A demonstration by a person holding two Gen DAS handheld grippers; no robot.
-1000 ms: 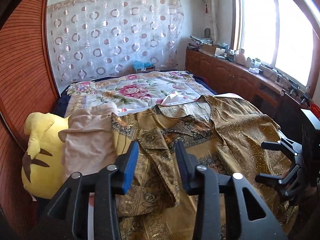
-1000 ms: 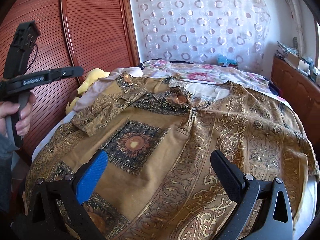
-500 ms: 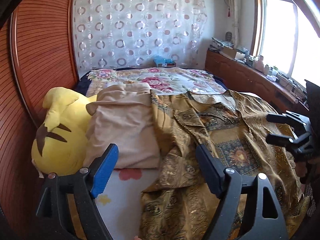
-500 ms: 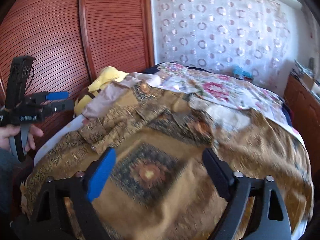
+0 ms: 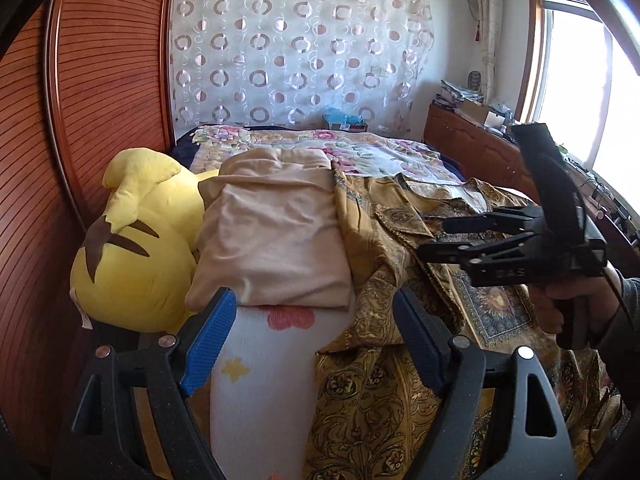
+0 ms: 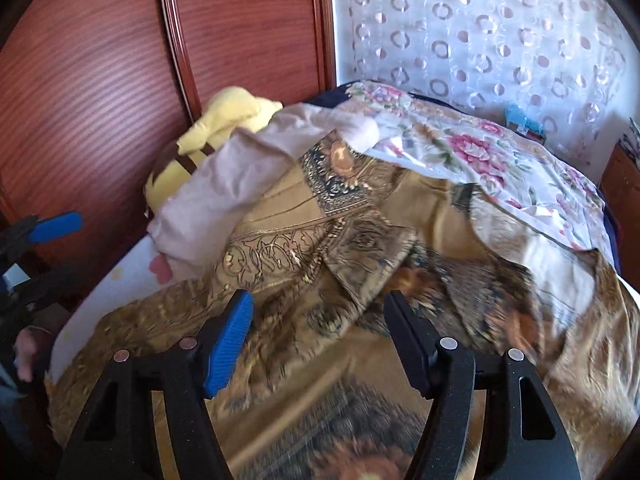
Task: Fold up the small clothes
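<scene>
Left tongs [image 5: 310, 338] released | right tongs [image 6: 318, 334] released | patterned shirt [image 6: 360, 264] on bed [image 5: 276, 360], beside beige garment [image 5: 276, 236]

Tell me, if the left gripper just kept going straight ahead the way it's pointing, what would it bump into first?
Probably the folded beige cloth. The left gripper is open, and that cloth sits just beyond its fingertips on the bed sheet, beside the yellow plush toy. Depth is hard to judge here.

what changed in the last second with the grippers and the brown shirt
The left gripper let go of the folded-in sleeve, opened and drew back toward the yellow plush. The right gripper, open throughout, swung left over the patterned shirt toward that sleeve. The shirt and the beige garment stayed put.
</scene>
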